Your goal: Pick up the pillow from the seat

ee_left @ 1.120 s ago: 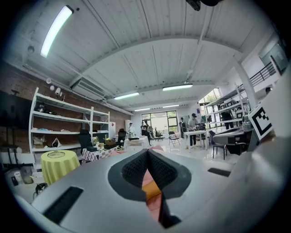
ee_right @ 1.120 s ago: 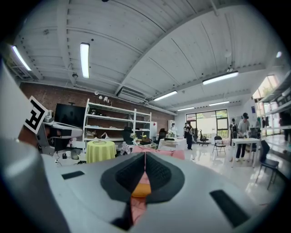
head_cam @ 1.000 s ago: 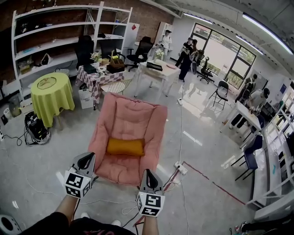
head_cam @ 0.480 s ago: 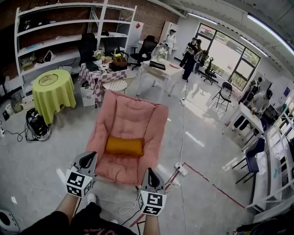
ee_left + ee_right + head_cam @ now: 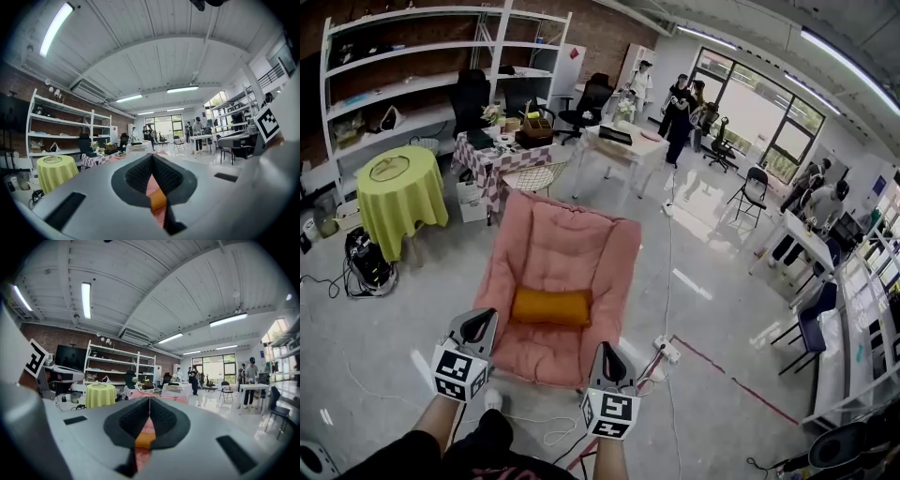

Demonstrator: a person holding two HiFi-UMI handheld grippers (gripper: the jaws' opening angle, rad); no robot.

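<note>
- Left gripper (image 5: 476,321): the jaws are pressed together with nothing between them. It is held level, short of the seat's front edge and off its left corner, and touches nothing.
- Seat (image 5: 572,239): a pink padded chair on the floor, straight ahead of the person, with its back rising away from the grippers.
- Pillow (image 5: 551,307): an orange oblong cushion lying flat on the seat pad, toward the front, where the pad meets the backrest. Nothing rests on it.
- Key relation: the pillow lies ahead of both grippers and between their two lines of approach, so each must travel forward and slightly inward to reach it.
- Long axis: it runs left to right across the seat, square to the direction both grippers point. One short end faces each gripper.
- Nearer hand: by judgement the left gripper is slightly closer, though the difference is small.
- Right gripper (image 5: 606,352): the jaws are closed tight and empty. It is tipped slightly downward, just off the seat's front right corner.
- Requirement for the next move: both sets of jaws must spread before either can take hold.
</note>
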